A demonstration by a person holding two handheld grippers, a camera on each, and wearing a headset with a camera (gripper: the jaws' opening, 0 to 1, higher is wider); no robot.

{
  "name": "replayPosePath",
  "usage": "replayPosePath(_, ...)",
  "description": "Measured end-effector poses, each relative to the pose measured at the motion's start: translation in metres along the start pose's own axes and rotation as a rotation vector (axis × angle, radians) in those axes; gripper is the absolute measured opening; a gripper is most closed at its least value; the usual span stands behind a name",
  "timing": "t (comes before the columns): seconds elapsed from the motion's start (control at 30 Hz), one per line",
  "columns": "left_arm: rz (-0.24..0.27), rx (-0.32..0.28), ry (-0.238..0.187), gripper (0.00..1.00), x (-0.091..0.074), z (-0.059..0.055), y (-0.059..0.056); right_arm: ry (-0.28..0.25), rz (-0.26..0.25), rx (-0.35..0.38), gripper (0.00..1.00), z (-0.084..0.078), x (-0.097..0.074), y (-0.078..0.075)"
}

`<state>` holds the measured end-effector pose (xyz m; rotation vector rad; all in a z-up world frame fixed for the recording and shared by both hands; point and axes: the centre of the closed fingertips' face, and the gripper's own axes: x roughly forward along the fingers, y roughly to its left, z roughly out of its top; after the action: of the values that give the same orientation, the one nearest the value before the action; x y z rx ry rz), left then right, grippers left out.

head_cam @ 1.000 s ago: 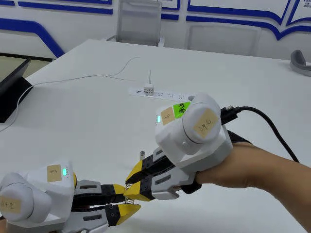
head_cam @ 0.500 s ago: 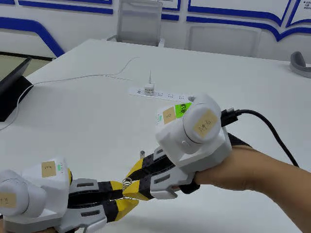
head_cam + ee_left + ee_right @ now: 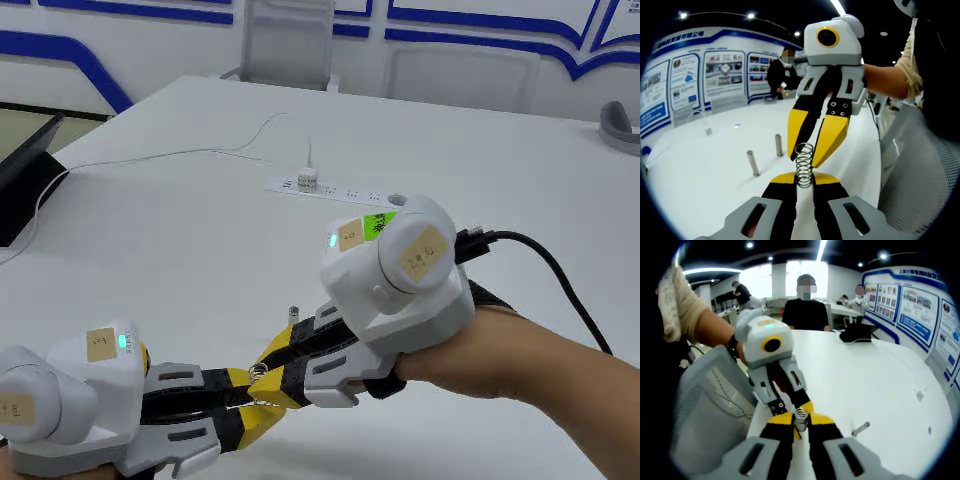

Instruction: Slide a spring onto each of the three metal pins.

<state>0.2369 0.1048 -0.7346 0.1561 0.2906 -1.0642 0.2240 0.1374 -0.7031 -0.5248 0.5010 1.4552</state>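
- Left gripper view: the left gripper (image 3: 802, 179) has its jaws closed on the lower end of a spring (image 3: 804, 162). The spring stands upright between the tips and is on no pin.
- The right gripper (image 3: 806, 156) reaches in from the opposite side, and its jaws sit close on either side of the spring's upper end. Whether they press on it cannot be told.
- Two pins stand upright on the desk (image 3: 695, 195) beyond the jaws, near each other.
- The nearer pin (image 3: 754, 163) is smooth and bare.
- The farther pin (image 3: 779, 145) looks ribbed. This may be a spring already seated, but it is too small to confirm.
- Head view: the two grippers meet tip to tip over the near part of the desk. One pin (image 3: 293, 313) stands just beyond them, well apart from the far edge.
- Progress, as a judgement: the task is at an early or middle stage. At least one pin is bare, the held spring has yet to be placed, and the state of the third pin cannot be told.
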Motion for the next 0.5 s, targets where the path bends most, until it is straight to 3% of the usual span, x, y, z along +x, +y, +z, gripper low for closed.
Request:
replayPosePath(0.17,0.023,-0.012,-0.004,0.15,-0.001,0.0,0.005,-0.009,-0.018,0.01,0.12,0.001,-0.002,-0.005)
replayPosePath(0.5,0.058,-0.06,0.003,0.32,-0.005,-0.003,0.012,-0.024,-0.052,0.02,0.12,0.003,-0.007,-0.014)
